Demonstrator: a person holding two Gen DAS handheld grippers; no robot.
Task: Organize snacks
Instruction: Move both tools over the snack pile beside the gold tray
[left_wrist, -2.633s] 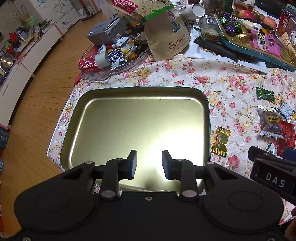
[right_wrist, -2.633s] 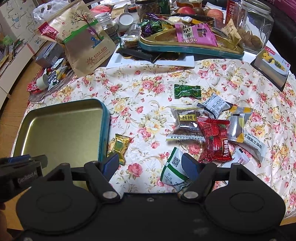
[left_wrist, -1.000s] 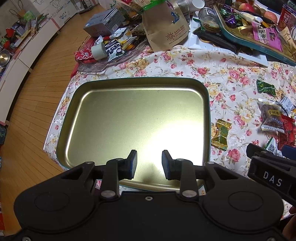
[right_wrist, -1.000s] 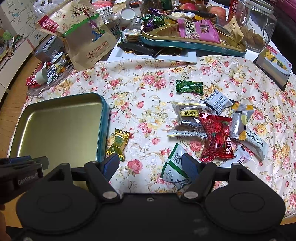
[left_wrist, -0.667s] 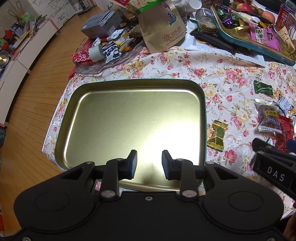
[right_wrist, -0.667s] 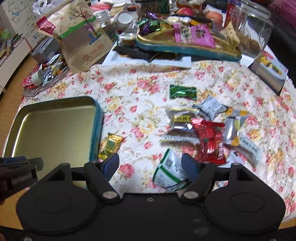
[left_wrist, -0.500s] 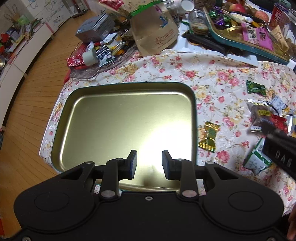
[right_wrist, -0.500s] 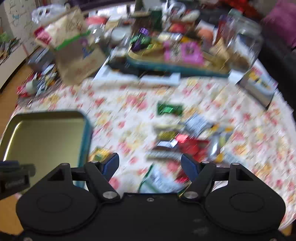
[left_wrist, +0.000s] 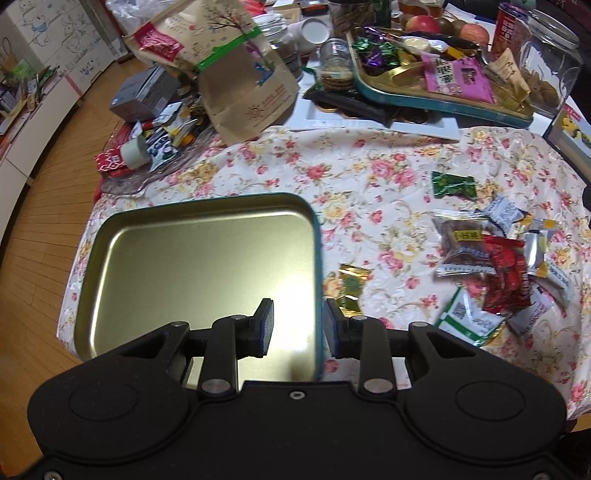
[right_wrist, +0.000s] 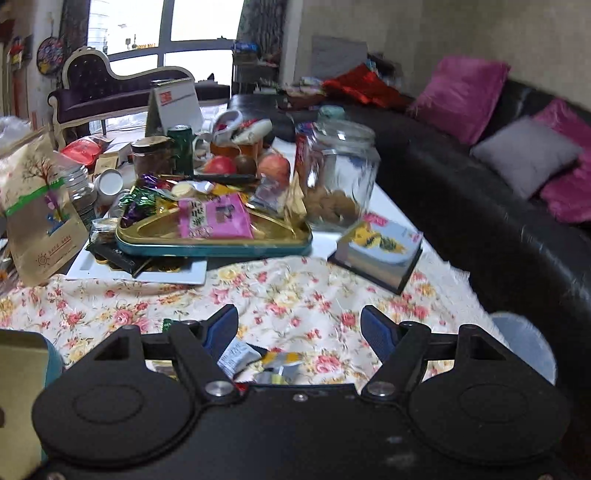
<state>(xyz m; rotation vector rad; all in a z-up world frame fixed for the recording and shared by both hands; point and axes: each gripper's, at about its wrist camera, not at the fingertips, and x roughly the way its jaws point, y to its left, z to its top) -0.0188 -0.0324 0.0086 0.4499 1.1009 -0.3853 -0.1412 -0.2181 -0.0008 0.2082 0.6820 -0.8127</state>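
An empty gold tin tray with a teal rim lies on the floral tablecloth. My left gripper is open and empty, its jaws straddling the tray's right rim near the front corner. A gold-green candy lies just right of the tray. A pile of wrapped snacks lies further right: a walnut pack, a red pack, a green-white pack, a green candy. My right gripper is open and empty, tilted up above the cloth; a white wrapper shows under it.
A second teal tray full of sweets sits at the back on a white board. A glass jar, a brown paper bag, a book and small boxes crowd the far side. A black sofa stands right.
My left gripper moved right, from over the tray's middle to its right rim. My right gripper swung upward, so its view left the snack pile and now looks across the table to the room.
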